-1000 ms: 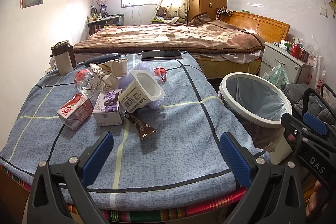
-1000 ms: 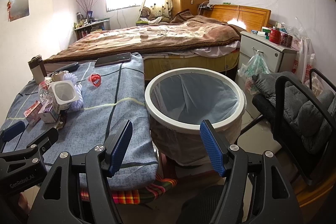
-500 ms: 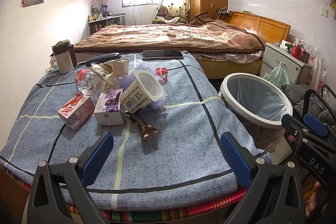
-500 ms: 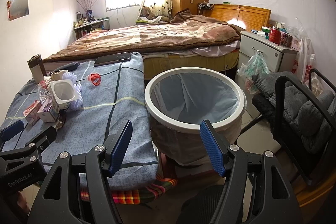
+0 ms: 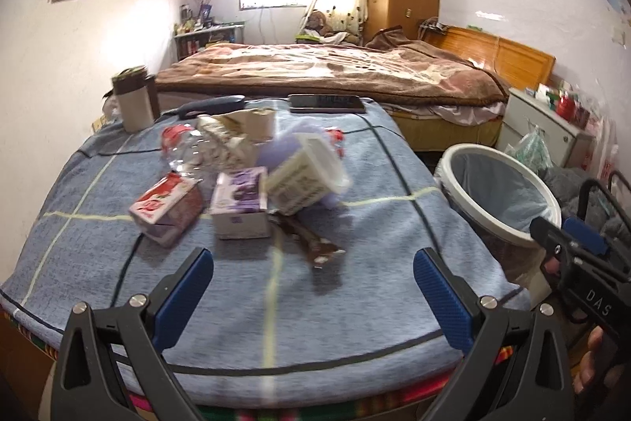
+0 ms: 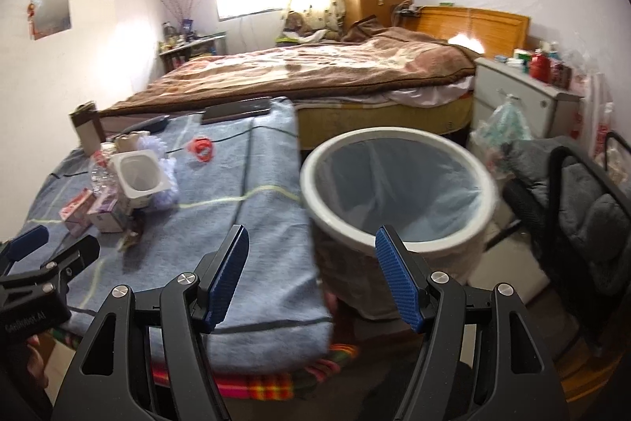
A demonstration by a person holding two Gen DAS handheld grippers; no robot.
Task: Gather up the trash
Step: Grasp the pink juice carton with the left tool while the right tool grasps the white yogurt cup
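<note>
Left gripper (image 5: 311, 287) fingers spread, empty; right gripper (image 6: 311, 275) likewise. Approach nearest brown crumpled wrapper (image 5: 311, 243) low, pinch, carry right to white-rimmed bin (image 5: 501, 192).

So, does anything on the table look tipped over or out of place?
Yes. The white yogurt cup lies tilted on its side against the purple carton, and the clear plastic bottle lies flat behind them.
</note>
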